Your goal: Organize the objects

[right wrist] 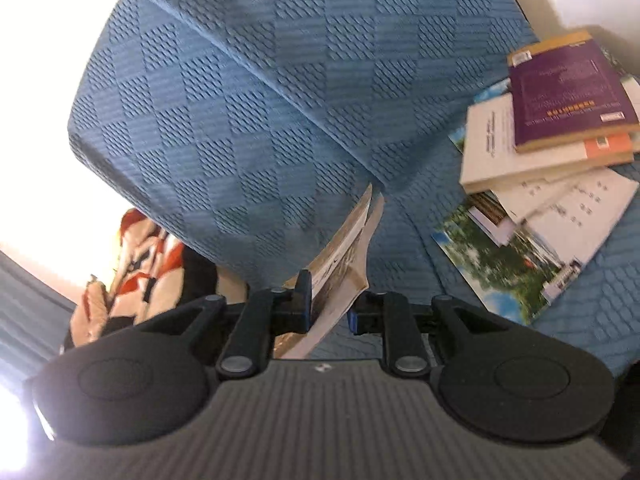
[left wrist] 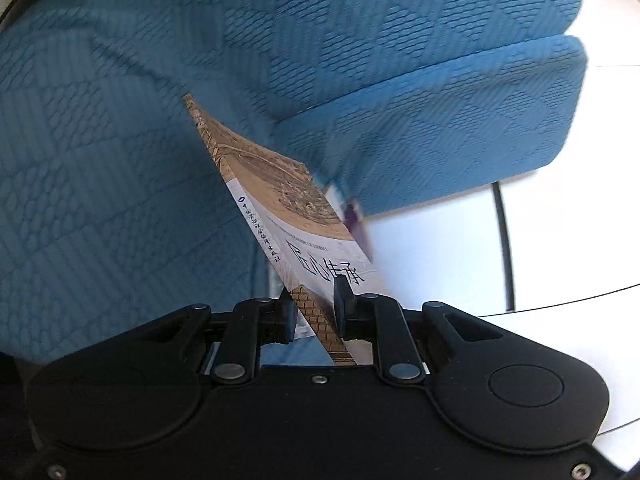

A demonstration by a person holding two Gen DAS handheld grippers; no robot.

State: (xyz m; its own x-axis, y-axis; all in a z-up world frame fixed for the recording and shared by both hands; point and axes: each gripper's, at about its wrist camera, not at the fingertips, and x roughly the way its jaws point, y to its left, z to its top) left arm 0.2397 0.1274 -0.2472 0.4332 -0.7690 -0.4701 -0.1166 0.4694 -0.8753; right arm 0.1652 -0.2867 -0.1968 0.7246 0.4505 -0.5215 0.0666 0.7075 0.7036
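Note:
A thin book with a tan and white cover and black printed characters stands on edge above the blue patterned sofa seat. My left gripper is shut on its near end, one black finger on each cover. In the right wrist view a tan and white book, seemingly the same one, runs edge-on away from me with its covers slightly parted at the far end. My right gripper is shut on it between blue-edged pads. The book's far end reaches under a blue cushion.
A loose pile of books lies on the seat to the right, with a purple one on top and a photo-covered booklet at the near edge. A red and white patterned cloth lies at the left. White floor with a black cable shows beyond the cushion.

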